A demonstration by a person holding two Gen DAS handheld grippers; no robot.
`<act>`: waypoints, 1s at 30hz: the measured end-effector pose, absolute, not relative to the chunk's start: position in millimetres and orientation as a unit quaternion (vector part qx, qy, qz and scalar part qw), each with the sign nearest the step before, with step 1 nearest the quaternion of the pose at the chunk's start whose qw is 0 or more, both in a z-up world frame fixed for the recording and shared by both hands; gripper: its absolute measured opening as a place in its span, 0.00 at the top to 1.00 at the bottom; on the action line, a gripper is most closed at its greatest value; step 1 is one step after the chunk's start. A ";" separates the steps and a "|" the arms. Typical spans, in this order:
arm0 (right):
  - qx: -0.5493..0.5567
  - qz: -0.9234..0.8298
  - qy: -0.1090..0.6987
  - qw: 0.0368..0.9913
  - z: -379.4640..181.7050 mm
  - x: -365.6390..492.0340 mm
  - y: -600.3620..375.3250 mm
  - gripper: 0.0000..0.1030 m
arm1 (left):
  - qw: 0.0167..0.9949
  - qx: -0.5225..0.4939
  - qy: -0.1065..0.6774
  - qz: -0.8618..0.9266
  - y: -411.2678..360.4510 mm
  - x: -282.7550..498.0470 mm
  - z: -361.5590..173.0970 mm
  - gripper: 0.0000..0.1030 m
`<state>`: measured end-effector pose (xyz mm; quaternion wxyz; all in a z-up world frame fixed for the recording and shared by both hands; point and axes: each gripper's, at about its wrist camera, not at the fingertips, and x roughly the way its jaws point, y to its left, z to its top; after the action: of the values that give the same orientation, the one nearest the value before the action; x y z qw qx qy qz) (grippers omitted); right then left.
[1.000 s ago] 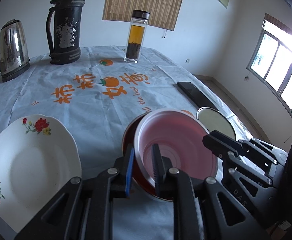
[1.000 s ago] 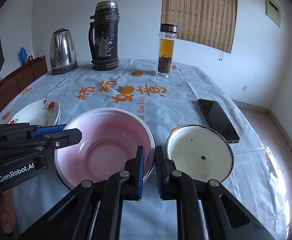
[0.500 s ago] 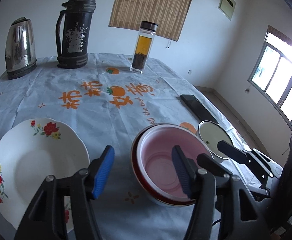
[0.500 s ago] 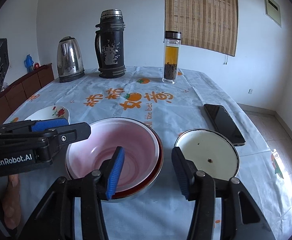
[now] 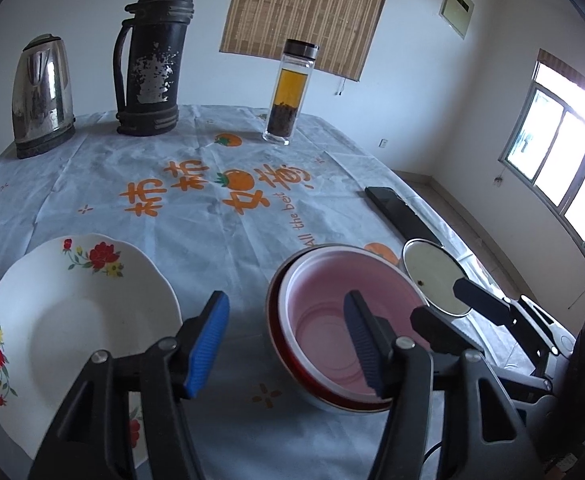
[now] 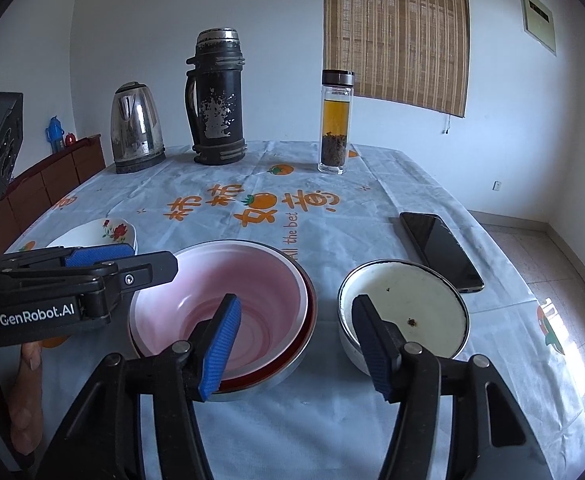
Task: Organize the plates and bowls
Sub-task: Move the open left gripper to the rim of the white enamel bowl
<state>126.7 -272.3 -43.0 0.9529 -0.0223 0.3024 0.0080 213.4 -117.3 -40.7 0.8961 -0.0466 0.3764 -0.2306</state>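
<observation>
A pink bowl [image 5: 332, 292] [image 6: 248, 276] sits nested inside a red-lined metal bowl [image 5: 280, 344] [image 6: 306, 332] on the table. A white flowered plate [image 5: 76, 300] [image 6: 100, 234] lies to its left. A white enamel bowl [image 6: 404, 304] [image 5: 432, 280] stands to its right. My left gripper [image 5: 288, 344] is open and empty, above the gap between the plate and the nested bowls. My right gripper [image 6: 296, 344] is open and empty, above the gap between the nested bowls and the enamel bowl.
At the back of the table stand a steel kettle [image 5: 42, 96], a black thermos [image 5: 152, 56] and a glass tea bottle [image 5: 290, 92]. A black phone [image 6: 440, 250] lies at the right, behind the enamel bowl. The table's right edge drops to the floor.
Both grippers were shut on the pink bowl's rim, then opened and let it go. The pink bowl now rests in the red-lined bowl. Both grippers have drawn back and up.
</observation>
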 end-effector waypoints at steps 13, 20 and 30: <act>0.007 -0.013 0.279 0.960 -39.8 116.0 -301.5 0.42 | 0.898 -0.041 0.375 -0.226 -119.3 214.3 -45.0 0.41; 0.019 -0.039 0.268 0.962 -38.3 111.7 -326.2 0.42 | 0.910 -0.050 0.350 -0.215 -116.0 209.3 -39.2 0.41; 0.043 -0.107 0.274 0.955 -48.3 123.2 -374.7 0.60 | 0.922 -0.033 0.333 -0.194 -126.7 202.0 -32.9 0.41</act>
<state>123.2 -374.7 -48.3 0.9549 0.0426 0.2735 -0.1072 202.0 -126.7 -32.9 0.9222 -0.0334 0.3327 -0.1943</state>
